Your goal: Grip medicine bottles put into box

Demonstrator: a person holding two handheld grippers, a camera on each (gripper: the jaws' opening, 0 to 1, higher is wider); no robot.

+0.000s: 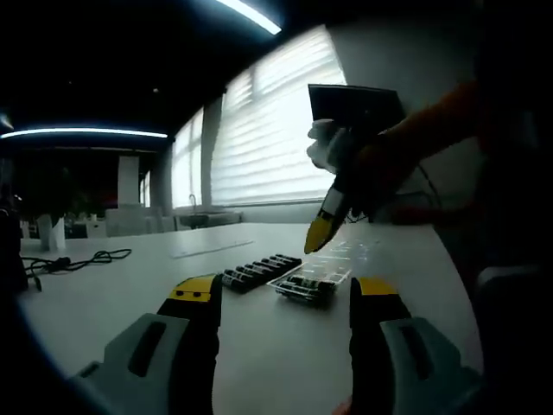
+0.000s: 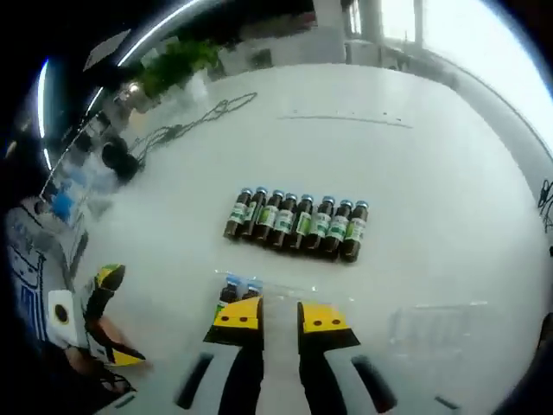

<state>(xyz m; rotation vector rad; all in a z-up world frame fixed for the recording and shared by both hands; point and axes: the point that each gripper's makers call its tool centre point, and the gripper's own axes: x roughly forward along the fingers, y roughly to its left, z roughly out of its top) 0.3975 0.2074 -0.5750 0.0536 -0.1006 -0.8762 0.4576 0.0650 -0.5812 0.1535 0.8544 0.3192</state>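
The white table [image 2: 449, 173] offers broad open room; cables [image 2: 186, 125] lie at its far left. A row of bottles [image 2: 298, 223] lies mid-table, the clear box [image 2: 285, 290] just nearer. The bottles look small, light, probably fragile glass and slippery: grip across the body. Left gripper [image 1: 285, 298] jaws gape wide; right gripper [image 2: 279, 317] jaws stand narrow, empty.
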